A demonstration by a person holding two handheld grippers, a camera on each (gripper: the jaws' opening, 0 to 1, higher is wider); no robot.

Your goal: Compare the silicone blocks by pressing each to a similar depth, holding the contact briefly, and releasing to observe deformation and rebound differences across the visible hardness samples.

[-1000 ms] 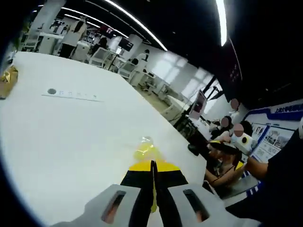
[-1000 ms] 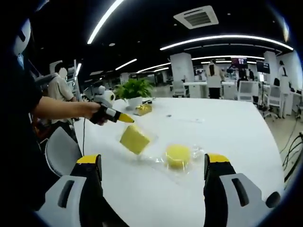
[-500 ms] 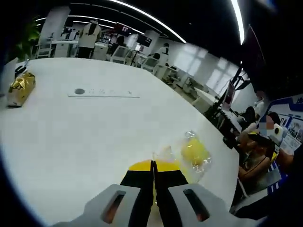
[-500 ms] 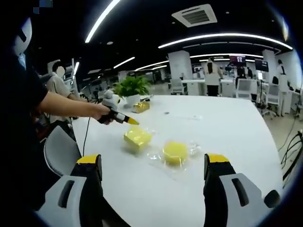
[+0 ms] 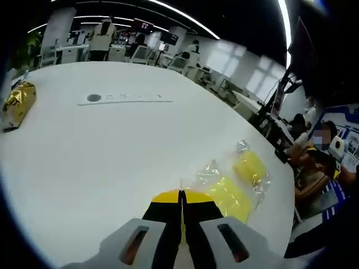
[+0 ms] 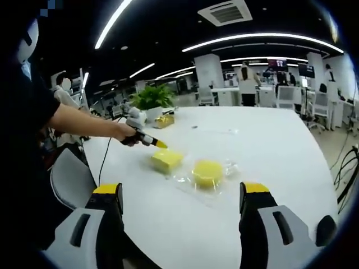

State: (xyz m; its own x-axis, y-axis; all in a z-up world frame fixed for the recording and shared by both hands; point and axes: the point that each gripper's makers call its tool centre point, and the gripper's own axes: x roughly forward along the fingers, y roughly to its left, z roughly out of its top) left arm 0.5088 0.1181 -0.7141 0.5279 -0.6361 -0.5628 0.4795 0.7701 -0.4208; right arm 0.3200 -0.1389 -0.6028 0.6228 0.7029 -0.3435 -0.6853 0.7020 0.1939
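Where wrap glares, blurred blocks

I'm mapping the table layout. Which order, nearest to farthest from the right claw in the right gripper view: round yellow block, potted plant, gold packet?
1. Round yellow block, mid-table, in clear wrap.
2. Gold packet, further back, left.
3. Potted plant, just behind the packet, near the table's far edge.

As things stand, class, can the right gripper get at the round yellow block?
Probably yes: the right gripper is open, the round yellow block lies ahead between its jaws, with bare table before it.
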